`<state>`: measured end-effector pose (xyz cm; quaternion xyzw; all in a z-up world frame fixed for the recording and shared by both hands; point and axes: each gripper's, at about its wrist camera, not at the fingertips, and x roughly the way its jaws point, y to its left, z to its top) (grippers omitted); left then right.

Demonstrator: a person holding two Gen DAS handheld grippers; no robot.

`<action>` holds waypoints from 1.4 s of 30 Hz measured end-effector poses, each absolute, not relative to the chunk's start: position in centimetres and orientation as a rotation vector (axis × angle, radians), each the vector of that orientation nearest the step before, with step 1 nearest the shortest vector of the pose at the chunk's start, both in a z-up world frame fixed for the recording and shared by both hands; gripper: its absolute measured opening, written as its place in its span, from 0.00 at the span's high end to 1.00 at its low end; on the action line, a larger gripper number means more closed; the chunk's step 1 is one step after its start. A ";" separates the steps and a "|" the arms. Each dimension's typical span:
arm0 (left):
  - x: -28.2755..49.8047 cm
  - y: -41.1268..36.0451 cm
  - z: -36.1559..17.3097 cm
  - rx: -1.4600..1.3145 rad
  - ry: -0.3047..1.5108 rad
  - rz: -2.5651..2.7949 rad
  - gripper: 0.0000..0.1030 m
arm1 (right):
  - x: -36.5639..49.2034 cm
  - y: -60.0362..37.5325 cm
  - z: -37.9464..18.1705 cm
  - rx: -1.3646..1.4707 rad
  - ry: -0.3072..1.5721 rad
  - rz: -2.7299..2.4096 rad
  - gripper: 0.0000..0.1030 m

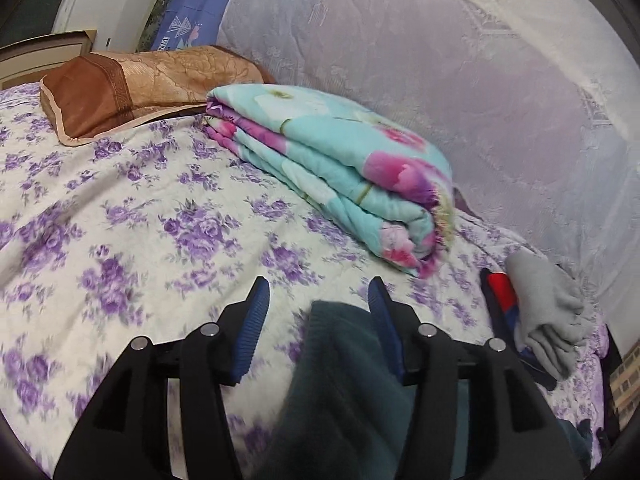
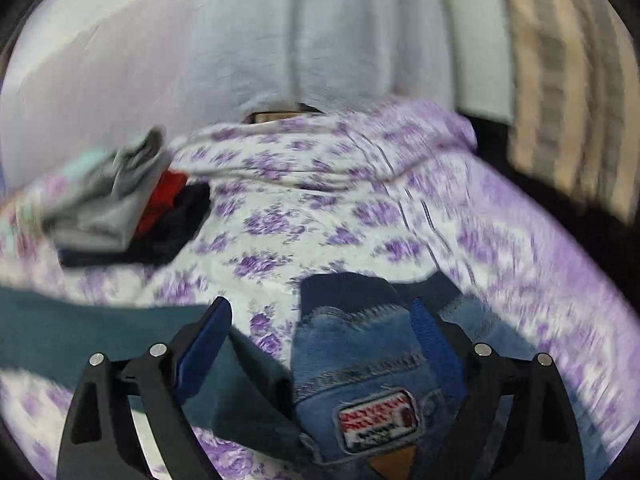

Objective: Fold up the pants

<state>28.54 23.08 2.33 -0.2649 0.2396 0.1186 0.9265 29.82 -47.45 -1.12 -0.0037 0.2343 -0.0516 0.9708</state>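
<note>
Blue jeans (image 2: pixel 360 372) with a red and white waist label lie on the floral bed sheet (image 2: pixel 320 208). A dark teal cloth (image 2: pixel 80 332) stretches left beneath them; whether it belongs to the pants I cannot tell. My right gripper (image 2: pixel 322 316) is open, its blue pads either side of the jeans' waist. My left gripper (image 1: pixel 318 292) is open over the sheet (image 1: pixel 160 220), with the dark teal cloth (image 1: pixel 348 380) between its fingers, against the right pad. The views are motion-blurred.
A folded turquoise and pink quilt (image 1: pixel 332 160) and a brown pillow (image 1: pixel 132 88) lie at the bed's far side against a pale curtain (image 1: pixel 440 60). A stack of grey, red and dark clothes (image 1: pixel 536 312), also in the right wrist view (image 2: pixel 120 200), sits near the bed edge.
</note>
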 end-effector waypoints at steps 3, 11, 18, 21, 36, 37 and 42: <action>27.8 21.4 2.6 -0.502 0.495 0.201 0.46 | 29.8 -46.4 -1.1 -0.133 0.425 -0.129 0.11; 29.2 17.2 0.8 -0.302 0.609 0.152 0.39 | 34.0 -56.0 -1.0 -0.340 0.309 -0.398 0.12; 29.3 18.0 0.2 -0.363 0.637 0.148 0.39 | 29.6 -58.9 1.2 0.043 0.276 -0.232 0.07; 29.2 17.4 0.3 -0.335 0.639 0.156 0.32 | 27.8 -55.7 0.5 0.189 0.465 -0.014 0.04; 29.4 17.7 -0.1 -0.359 0.670 0.163 0.22 | 29.0 -50.9 -4.9 0.709 0.832 0.331 0.38; 29.4 17.9 -0.2 -0.367 0.676 0.163 0.22 | 29.7 -50.9 -5.5 0.751 0.847 0.340 0.42; 29.9 18.1 -0.8 -0.383 0.706 0.153 0.22 | 32.6 -51.9 -8.3 0.875 0.864 0.290 0.63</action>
